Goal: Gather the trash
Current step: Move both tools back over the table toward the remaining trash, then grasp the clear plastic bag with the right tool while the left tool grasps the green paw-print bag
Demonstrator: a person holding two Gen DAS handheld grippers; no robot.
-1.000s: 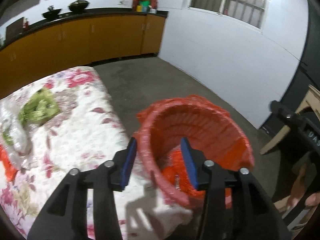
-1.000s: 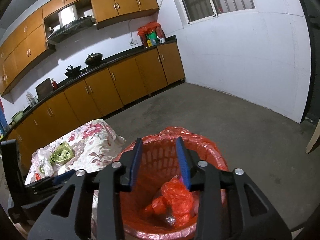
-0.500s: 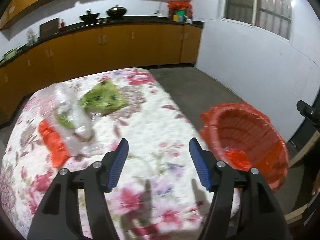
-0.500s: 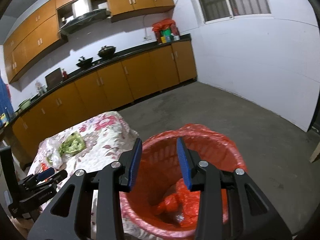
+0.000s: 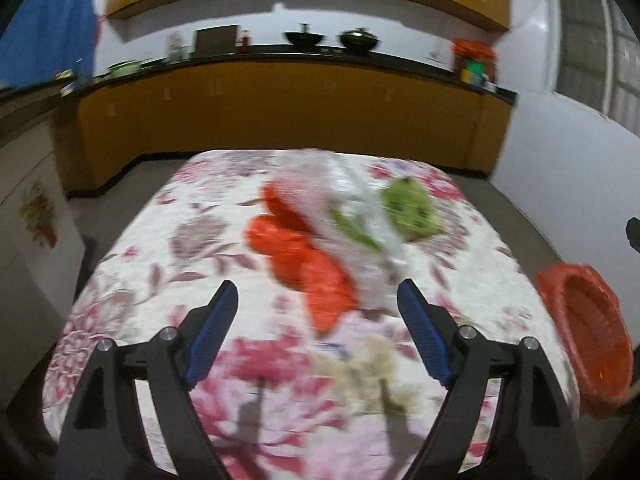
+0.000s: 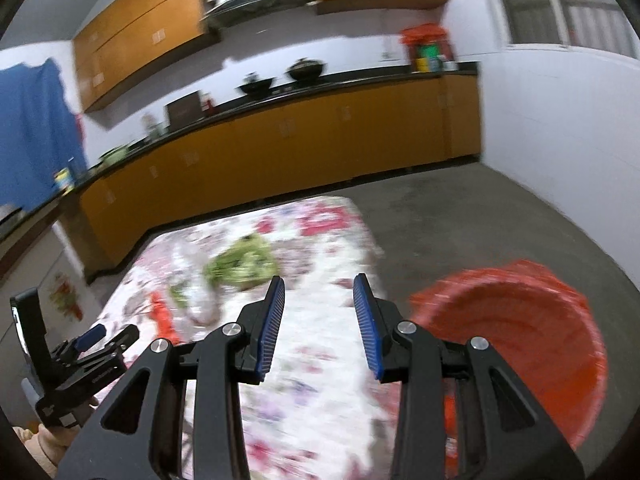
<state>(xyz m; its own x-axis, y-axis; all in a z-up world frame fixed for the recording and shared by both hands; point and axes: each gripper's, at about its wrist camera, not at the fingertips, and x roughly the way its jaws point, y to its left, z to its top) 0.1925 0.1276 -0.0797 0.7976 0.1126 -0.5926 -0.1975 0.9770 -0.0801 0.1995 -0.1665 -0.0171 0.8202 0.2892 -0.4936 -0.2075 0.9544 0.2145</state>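
Observation:
A table under a floral cloth [image 5: 168,264] [image 6: 328,344] carries trash: a crumpled orange bag [image 5: 304,260] [image 6: 160,312], a clear plastic bag [image 5: 356,216] [image 6: 196,280] and a green bag [image 5: 412,208] [image 6: 244,262]. My left gripper [image 5: 316,324] hovers over the near side of the table, its jaws opening wide with nothing between them; the orange bag lies just beyond its tips. My right gripper [image 6: 318,320] is open and empty above the table's right edge. The red basket bin [image 5: 588,328] [image 6: 520,340] with a red liner stands on the floor at the table's right.
Orange kitchen cabinets [image 5: 280,116] with a dark countertop, pots and jars run along the far wall. A blue cloth [image 6: 32,132] hangs at the left. Grey concrete floor [image 6: 480,216] stretches to the white right wall. The left gripper's body [image 6: 80,364] shows at the right view's lower left.
Both grippers swung left, away from the bin and over the table. The left jaws spread wider. The right jaws kept the same gap.

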